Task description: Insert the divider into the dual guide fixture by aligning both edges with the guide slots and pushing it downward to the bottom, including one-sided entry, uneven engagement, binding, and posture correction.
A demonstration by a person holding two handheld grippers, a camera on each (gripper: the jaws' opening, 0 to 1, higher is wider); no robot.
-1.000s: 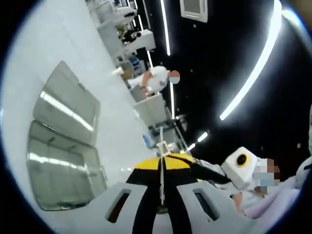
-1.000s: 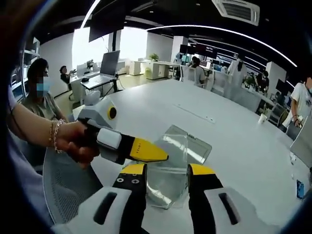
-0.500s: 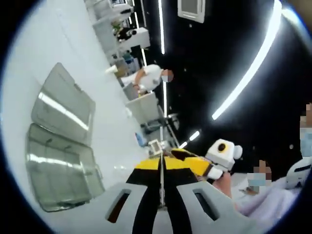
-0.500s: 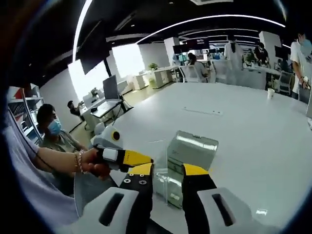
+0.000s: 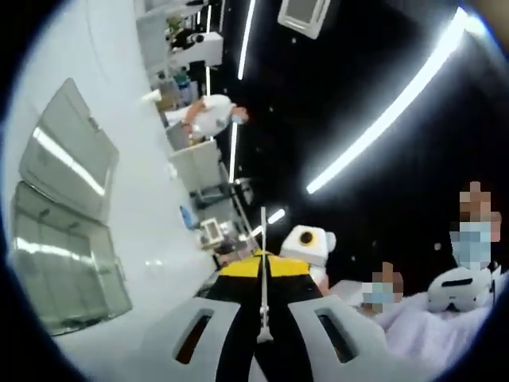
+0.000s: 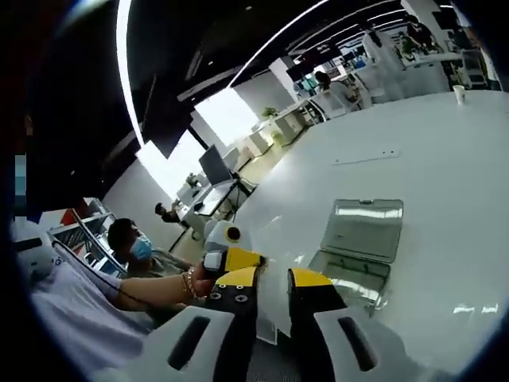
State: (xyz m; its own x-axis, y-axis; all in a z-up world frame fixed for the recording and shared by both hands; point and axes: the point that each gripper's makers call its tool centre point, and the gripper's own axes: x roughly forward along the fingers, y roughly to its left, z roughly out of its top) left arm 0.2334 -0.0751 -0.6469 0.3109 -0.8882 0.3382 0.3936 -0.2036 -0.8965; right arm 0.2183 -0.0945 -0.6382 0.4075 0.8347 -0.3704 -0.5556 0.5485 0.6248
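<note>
The left hand-held gripper is squeezed tight on the thin clear divider, seen edge-on between its jaws. The right hand-held gripper has a small gap between its jaws and holds nothing. The clear fixture sits on the white desk, and the divider is up in the air, well apart from the fixture. I think the best way is to bring the divider over the fixture, hold it straight, start both edges together, then push down slowly.
</note>
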